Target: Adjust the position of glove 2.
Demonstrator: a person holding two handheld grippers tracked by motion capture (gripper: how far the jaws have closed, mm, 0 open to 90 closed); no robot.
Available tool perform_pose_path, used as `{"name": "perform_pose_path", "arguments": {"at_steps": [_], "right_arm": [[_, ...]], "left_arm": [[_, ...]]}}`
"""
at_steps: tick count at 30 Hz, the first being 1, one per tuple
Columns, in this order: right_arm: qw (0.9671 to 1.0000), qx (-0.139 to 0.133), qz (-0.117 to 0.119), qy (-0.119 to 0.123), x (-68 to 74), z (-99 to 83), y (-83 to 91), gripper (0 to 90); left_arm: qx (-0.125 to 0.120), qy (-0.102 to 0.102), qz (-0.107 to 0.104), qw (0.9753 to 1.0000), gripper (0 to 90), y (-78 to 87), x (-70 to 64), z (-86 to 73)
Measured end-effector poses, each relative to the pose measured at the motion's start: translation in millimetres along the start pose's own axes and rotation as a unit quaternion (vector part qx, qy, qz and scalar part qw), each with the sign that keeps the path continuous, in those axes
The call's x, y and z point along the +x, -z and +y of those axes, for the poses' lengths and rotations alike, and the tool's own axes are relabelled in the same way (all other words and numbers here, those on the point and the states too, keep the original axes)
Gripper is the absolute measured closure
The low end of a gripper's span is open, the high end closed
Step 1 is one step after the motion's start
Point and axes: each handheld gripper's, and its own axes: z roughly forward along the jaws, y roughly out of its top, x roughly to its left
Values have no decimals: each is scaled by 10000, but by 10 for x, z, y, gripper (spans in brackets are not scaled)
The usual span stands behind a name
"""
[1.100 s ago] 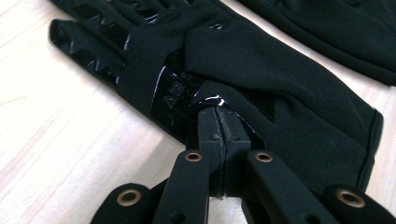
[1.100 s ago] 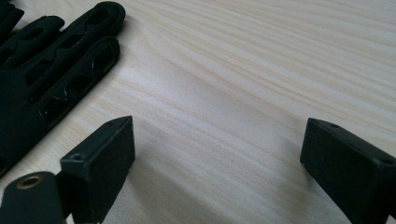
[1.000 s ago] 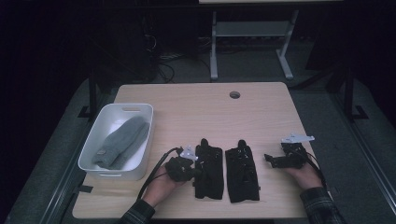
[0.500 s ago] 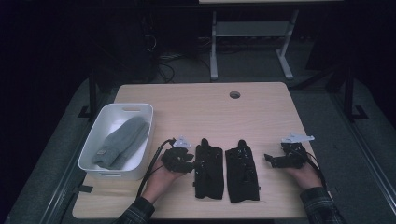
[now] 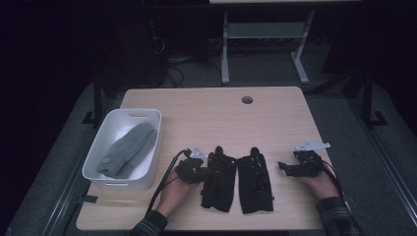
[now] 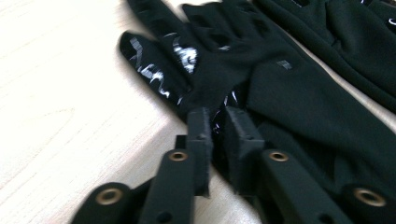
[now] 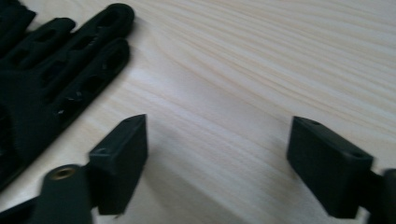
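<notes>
My left gripper (image 5: 200, 169) has slid toward the right over the last second and now sits against the left glove (image 5: 219, 178), where a second ago it lay just clear of that glove's edge. In the left gripper view its jaws are nearly together, pinching a fold of the black fabric (image 6: 280, 93) at the glove's side. I judge the grasp is made, so lifting comes next.

The 2 gloves lie side by side near the bench's (image 5: 206, 113) front edge, around its middle; the right glove (image 5: 254, 183) is untouched.

My right gripper (image 5: 284, 168) has not moved: it rests near the front right corner, jaws wide apart over bare wood, the right glove's fingers (image 7: 88, 51) just beside them.

The white bin (image 5: 110, 182) at the left edge holds 1 grey glove (image 5: 129, 150), likely where these go.
</notes>
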Motion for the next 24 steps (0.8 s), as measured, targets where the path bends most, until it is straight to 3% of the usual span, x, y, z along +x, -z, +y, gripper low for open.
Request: {"name": "perform_pose_path", "arguments": {"at_steps": [2, 5, 12, 18, 24], "right_arm": [[10000, 23, 66, 63, 45, 15, 35, 280], [9991, 36, 391, 136, 158, 31, 123, 382], [9949, 201, 825, 539, 425, -72, 267, 748], [9910, 350, 1124, 645, 499, -37, 184, 884], [9880, 405, 1279, 760, 573, -15, 152, 899]], "left_arm": [[-46, -31, 3, 10000, 855, -5, 3, 2], [-105, 115, -46, 9999, 870, -2, 26, -4], [-348, 398, -73, 9986, 874, 58, 120, 16], [-546, 599, -129, 9966, 874, 132, 216, 20], [-774, 786, -333, 9933, 874, 206, 246, 29]]}}
